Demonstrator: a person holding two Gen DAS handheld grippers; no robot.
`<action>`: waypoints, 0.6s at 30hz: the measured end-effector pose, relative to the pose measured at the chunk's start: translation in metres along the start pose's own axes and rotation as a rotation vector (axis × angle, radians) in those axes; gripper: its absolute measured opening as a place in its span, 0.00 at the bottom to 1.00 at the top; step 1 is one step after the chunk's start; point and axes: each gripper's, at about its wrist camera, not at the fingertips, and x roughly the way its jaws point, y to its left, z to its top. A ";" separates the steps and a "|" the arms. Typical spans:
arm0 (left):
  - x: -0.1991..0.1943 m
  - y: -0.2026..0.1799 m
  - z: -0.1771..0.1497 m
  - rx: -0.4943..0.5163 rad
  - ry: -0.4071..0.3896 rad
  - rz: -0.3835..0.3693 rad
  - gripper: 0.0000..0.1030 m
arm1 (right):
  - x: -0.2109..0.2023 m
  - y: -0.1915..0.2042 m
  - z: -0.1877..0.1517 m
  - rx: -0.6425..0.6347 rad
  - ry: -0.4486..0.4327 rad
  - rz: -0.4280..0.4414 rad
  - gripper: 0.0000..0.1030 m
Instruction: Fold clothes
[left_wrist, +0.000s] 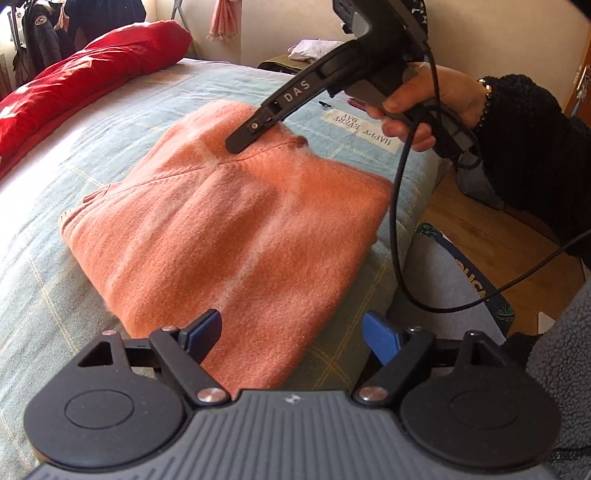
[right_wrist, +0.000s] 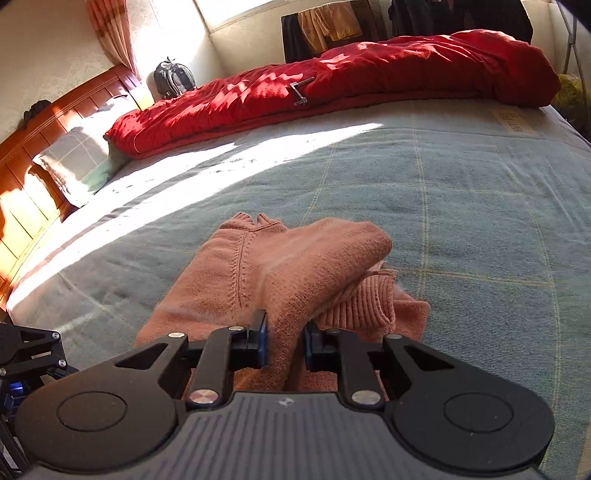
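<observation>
A folded orange knit sweater (left_wrist: 236, 229) lies on the grey-blue checked bedspread (left_wrist: 48, 288). My left gripper (left_wrist: 291, 325) stands open over the sweater's near edge, its blue pads (left_wrist: 380, 336) well apart and nothing pinched between them. At the sweater's far side, a hand holds my right gripper (left_wrist: 240, 138), tip down on the cloth. In the right wrist view that right gripper (right_wrist: 284, 332) is shut on a raised ridge of the sweater (right_wrist: 295, 266), and a ribbed cuff (right_wrist: 358, 302) shows under the fold. Part of the left gripper (right_wrist: 29, 354) shows at the lower left.
A red duvet (right_wrist: 332, 81) lies bunched along the far side of the bed. A pillow (right_wrist: 81, 158) and the wooden headboard (right_wrist: 40, 122) are at the left. The bed's edge drops to a wooden floor (left_wrist: 476, 229) at the right. A black cable (left_wrist: 399, 206) hangs from the right gripper.
</observation>
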 end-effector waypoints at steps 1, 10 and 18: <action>0.000 0.003 0.001 -0.005 0.004 -0.001 0.82 | 0.001 -0.004 0.000 0.008 0.003 -0.003 0.20; 0.008 0.015 0.005 -0.015 0.052 0.027 0.82 | 0.023 -0.034 -0.025 0.098 0.033 0.016 0.21; -0.001 0.014 0.005 0.003 0.015 0.020 0.82 | -0.009 -0.005 -0.002 -0.032 -0.058 -0.014 0.20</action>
